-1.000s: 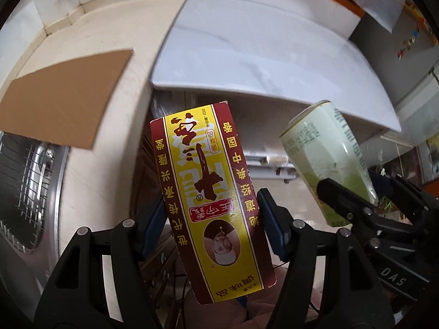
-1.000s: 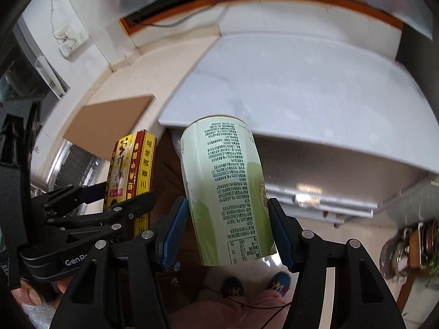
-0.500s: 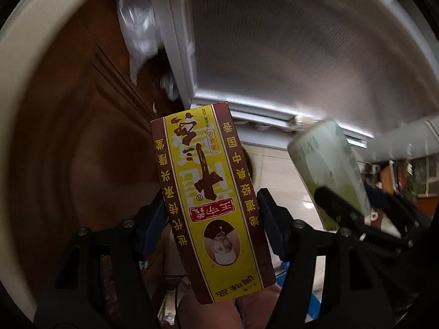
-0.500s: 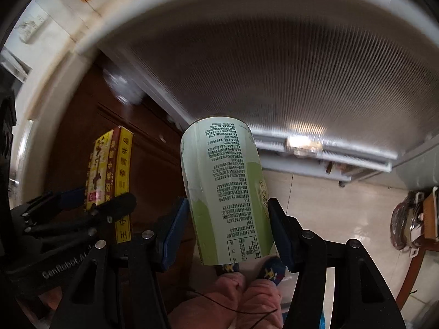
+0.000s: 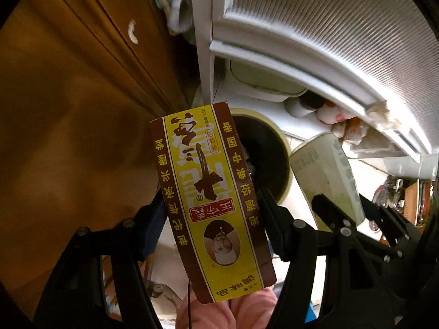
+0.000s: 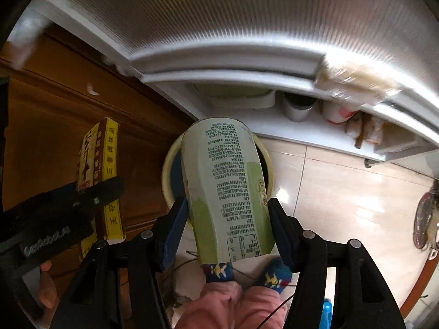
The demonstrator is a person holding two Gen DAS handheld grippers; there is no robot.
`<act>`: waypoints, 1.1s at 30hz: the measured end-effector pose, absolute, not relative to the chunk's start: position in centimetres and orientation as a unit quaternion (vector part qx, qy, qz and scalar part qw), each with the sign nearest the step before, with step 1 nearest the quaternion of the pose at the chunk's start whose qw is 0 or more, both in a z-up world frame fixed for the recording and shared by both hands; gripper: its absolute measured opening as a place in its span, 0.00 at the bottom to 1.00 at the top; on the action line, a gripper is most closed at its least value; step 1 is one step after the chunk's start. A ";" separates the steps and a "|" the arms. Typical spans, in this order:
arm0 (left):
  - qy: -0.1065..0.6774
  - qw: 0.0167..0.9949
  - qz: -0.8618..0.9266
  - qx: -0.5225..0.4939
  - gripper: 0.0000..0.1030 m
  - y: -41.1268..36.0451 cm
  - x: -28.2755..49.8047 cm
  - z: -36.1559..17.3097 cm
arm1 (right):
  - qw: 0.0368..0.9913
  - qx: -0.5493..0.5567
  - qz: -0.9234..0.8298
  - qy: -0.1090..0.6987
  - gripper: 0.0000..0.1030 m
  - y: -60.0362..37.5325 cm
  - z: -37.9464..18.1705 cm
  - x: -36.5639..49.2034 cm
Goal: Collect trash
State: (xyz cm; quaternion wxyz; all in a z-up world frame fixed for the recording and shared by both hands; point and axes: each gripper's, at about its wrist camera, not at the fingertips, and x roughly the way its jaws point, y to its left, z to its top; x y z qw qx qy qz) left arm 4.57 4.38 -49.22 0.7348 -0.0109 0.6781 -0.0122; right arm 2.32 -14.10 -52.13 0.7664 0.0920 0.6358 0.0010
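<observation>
Tiled floor [image 6: 343, 192] w/ brown cabinet [image 5: 68, 109] alongside; 1 round bin [image 6: 267, 161] sits below me. I've got 2 trash items: left tongs [image 5: 212, 213] clamped on 1 yellow-brown box [image 5: 211, 200], right tongs [image 6: 227, 216] clamped on 1 green can [image 6: 227, 192], both above the bin mouth.

Box [image 5: 211, 200]: "十三香"; gripper [image 6: 57, 235] maybe "GenRobot"
</observation>
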 end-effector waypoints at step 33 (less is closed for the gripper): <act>0.659 0.751 -0.026 0.009 0.80 3.7 7.0 -48.8 | 0.778 0.101 -0.004 0.621 0.75 -16.5 -53.1 4.7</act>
